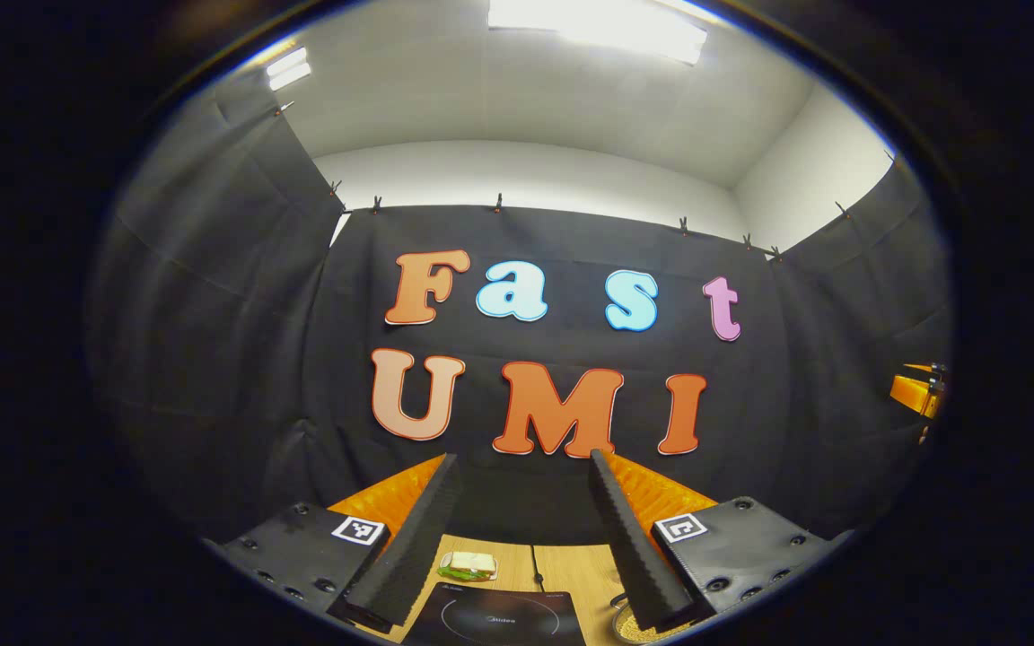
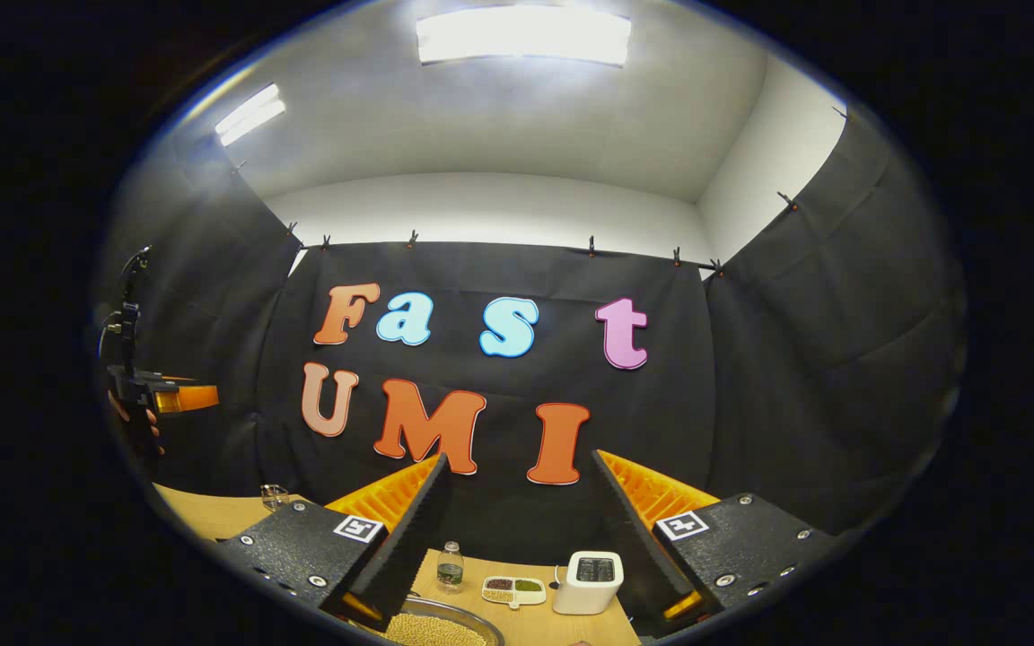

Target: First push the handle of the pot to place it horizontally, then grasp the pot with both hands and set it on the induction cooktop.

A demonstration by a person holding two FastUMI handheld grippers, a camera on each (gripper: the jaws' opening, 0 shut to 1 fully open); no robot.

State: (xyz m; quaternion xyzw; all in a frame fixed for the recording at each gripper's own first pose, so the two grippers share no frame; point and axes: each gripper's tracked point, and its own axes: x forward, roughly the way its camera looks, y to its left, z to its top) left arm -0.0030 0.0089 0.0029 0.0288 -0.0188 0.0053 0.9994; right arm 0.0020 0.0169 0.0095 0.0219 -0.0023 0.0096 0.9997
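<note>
Left gripper hangs above the wooden table, jaws spread, nothing between them. The flat black induction cooktop sits at six o'clock; the round metal pot of pale grains at five. Right gripper, jaws equally spread, sees that pot at six.

black induction cooktop, white toaster

Between the spread fingers of the left gripper, bare table lies beyond the induction cooktop; a sandwich occupies its far left. Ahead of the right gripper, a bottle, divided dish and toaster line the far edge behind the pot.
</note>
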